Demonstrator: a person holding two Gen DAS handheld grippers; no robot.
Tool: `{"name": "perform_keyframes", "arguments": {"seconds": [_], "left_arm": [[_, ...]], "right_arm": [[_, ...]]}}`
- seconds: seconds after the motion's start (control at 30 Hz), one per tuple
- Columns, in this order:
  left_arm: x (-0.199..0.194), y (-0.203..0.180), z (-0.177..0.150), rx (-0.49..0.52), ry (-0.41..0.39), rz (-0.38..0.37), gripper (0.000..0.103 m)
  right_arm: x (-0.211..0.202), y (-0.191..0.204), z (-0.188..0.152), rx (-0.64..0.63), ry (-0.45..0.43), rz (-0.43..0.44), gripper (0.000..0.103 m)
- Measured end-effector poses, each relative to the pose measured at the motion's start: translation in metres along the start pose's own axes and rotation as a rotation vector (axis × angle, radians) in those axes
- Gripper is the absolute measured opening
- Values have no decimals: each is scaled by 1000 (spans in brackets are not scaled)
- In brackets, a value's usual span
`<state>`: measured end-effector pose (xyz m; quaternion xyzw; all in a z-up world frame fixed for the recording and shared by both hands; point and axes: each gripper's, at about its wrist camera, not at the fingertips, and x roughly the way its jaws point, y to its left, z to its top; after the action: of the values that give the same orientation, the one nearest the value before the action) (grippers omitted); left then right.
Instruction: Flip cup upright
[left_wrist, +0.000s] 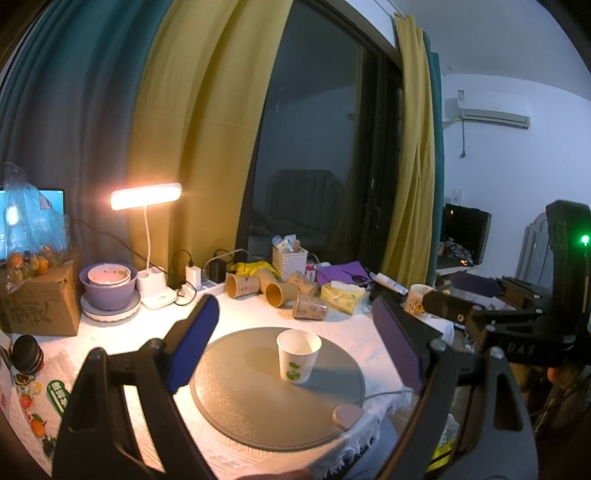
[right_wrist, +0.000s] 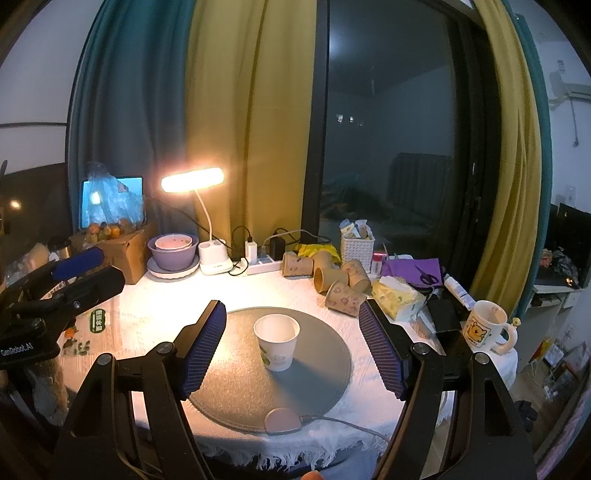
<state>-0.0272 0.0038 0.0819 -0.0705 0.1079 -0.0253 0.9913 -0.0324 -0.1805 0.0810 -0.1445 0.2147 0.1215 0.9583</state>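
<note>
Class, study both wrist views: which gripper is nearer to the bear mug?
Right. The right gripper is just beside the bear mug at the table's right edge. The left gripper is across the table, near the cardboard box.

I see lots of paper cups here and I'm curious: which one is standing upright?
The white paper cup with the green print, alone on the round grey mat. The brown paper cups behind it all lie on their sides.
</note>
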Motion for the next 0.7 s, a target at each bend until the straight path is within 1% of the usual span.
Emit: {"name": "perform_keyframes", "arguments": {"seconds": [0.7], "left_arm": [[1,-2,0,-1,2,0,86]], "right_arm": [[0,0,0,1,1,-1,77]]}}
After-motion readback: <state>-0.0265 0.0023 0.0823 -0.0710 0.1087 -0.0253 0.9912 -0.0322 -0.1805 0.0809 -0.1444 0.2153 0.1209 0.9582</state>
